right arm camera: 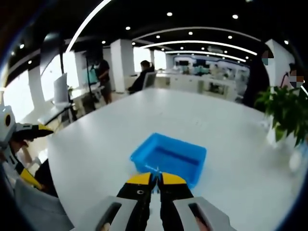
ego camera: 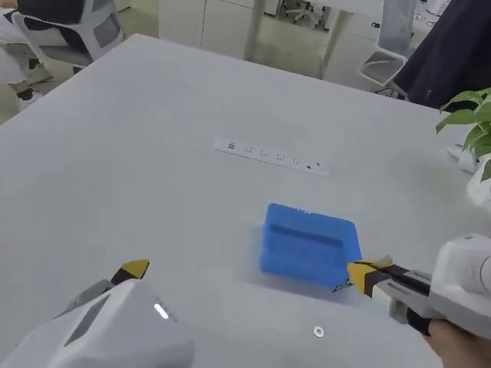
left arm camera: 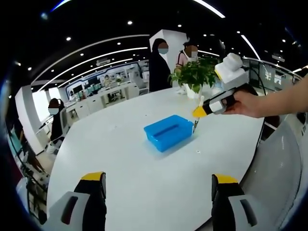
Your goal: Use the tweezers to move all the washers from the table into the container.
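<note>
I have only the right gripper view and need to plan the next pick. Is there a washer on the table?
Observer: Yes. The head view shows one washer on the table, on the person's side of the container.
Operator: Where is it from my gripper?
Observer: It lies apart from the right gripper, nearer the person than the tip of the tweezers.
Operator: Is the left gripper busy?
Observer: No. The left gripper has its fingers wide apart, holding nothing.
</note>
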A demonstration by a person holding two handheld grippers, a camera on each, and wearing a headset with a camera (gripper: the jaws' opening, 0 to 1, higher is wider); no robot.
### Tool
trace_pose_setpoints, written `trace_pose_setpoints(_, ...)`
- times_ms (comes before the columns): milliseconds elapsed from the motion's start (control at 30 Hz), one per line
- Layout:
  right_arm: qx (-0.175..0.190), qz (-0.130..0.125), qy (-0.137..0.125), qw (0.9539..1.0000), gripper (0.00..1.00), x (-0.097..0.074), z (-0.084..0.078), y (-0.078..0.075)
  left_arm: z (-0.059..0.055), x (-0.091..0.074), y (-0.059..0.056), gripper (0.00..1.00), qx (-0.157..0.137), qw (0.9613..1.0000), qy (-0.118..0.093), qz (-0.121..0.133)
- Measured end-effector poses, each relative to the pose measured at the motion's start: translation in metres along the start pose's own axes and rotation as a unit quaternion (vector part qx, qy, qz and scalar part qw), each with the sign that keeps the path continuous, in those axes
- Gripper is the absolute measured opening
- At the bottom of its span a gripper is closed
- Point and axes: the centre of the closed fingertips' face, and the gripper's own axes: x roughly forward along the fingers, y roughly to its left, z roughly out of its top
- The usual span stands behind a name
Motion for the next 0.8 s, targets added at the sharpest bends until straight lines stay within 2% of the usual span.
trace_pose_setpoints(400,0.003,0.004,0.052,0.9987,0.03,0.015,-0.045,0.004,-0.007,0.003,-0.002,0.93,-0.002,1.0,0.01,-0.001)
trace_pose_setpoints(800,0.012,0.0,0.066,0.9978,0.03,0.022,-0.057,0.002,-0.008,0.004,-0.002,0.92,0.001,0.9999,0.01,-0.002)
